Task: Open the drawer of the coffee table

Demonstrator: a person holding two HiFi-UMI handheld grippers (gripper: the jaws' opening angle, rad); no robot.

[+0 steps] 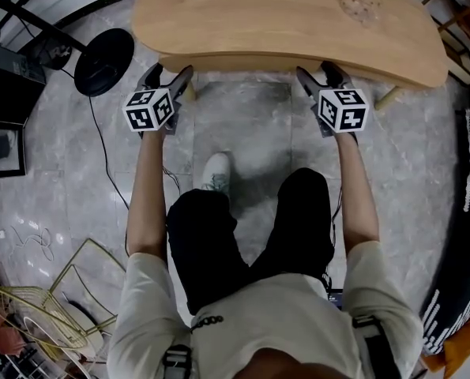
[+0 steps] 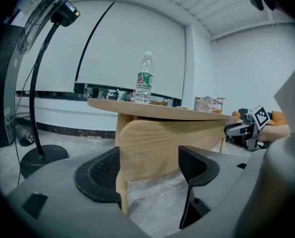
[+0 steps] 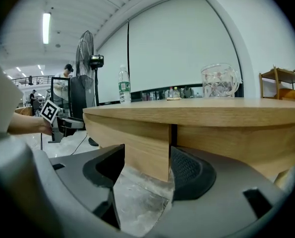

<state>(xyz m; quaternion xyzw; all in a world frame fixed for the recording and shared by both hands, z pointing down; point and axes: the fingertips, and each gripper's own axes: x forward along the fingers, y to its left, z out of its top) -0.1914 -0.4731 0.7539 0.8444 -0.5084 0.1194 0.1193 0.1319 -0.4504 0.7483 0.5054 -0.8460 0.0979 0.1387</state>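
The light wooden coffee table (image 1: 282, 22) has a curved drawer front (image 1: 250, 61) just under its top. My left gripper (image 1: 169, 73) is at the drawer front's left end. In the left gripper view the rounded wooden end (image 2: 157, 143) fills the space between the pads of this gripper (image 2: 149, 165). My right gripper (image 1: 320, 73) is at the right end. In the right gripper view the wooden end (image 3: 147, 148), next to a dark gap, sits between the pads of that gripper (image 3: 147, 165). Both grippers' jaws stand moderately apart with wood between them.
A water bottle (image 2: 144, 83) and a glass jug (image 3: 218, 82) stand on the tabletop. A floor fan's black base (image 1: 104, 61) and its cable (image 1: 100, 148) lie to the left. A gold wire rack (image 1: 37, 306) is at lower left. The person's shoe (image 1: 216, 172) is under the near edge.
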